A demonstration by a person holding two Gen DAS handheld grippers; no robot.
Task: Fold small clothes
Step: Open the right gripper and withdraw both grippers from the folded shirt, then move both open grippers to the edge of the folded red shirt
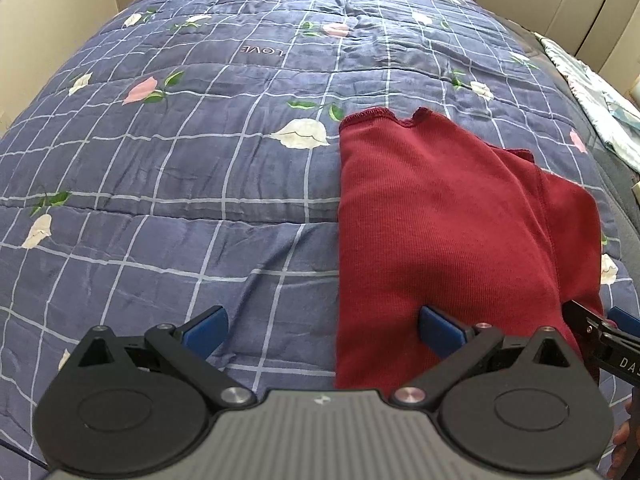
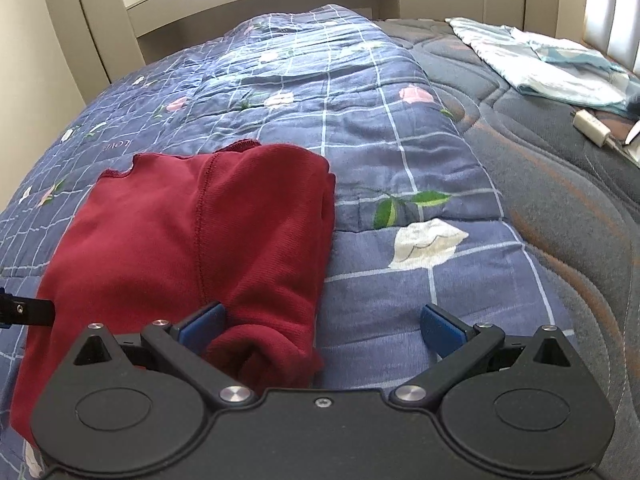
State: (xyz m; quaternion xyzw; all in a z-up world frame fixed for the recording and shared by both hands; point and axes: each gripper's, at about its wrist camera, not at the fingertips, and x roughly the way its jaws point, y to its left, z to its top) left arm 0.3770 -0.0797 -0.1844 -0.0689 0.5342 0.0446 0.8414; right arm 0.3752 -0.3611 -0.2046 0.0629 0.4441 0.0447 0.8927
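A dark red knit garment (image 1: 440, 216) lies folded lengthwise on the blue quilt; it also shows in the right wrist view (image 2: 192, 240). My left gripper (image 1: 322, 332) is open, astride the garment's near left edge, with its right pad (image 1: 440, 330) over the red cloth and its left pad over the quilt. My right gripper (image 2: 322, 330) is open at the garment's near right corner, with its left pad (image 2: 204, 326) against the bunched red cloth and its right pad over the quilt. Neither holds anything. Part of the right gripper (image 1: 612, 340) shows at the left wrist view's right edge.
The blue checked quilt (image 1: 180, 160) with flower print covers the bed. Bare grey mattress (image 2: 560, 200) lies to the right, with a pale blue cloth (image 2: 540, 64) and a white charger (image 2: 592, 126) on it. Cream wardrobe panels (image 2: 80, 40) stand behind the bed.
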